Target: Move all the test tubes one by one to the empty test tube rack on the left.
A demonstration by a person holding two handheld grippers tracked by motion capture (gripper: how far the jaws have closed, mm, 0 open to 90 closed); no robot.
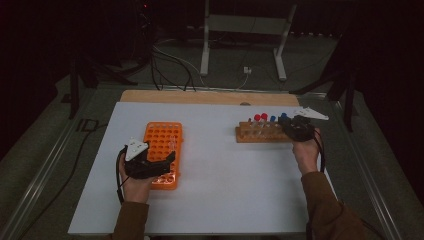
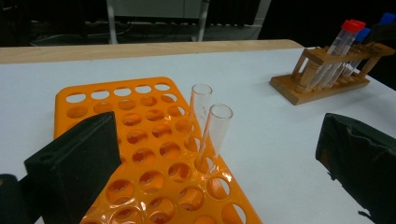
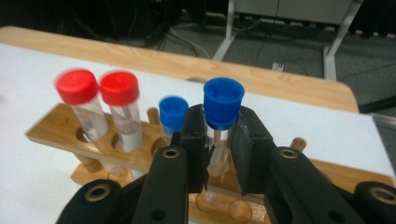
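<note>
White bench (image 1: 225,190) under dim light: your right hand-held gripper (image 3: 219,144) clamps the blue-capped tube (image 3: 223,105) at the wooden rack's (image 3: 51,133) right end. Lift straight up. Left hand-held gripper (image 2: 215,154) gapes empty, far left of that rack.

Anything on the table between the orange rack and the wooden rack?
Nothing: the high view shows bare white table between the orange rack and the wooden rack.
</note>
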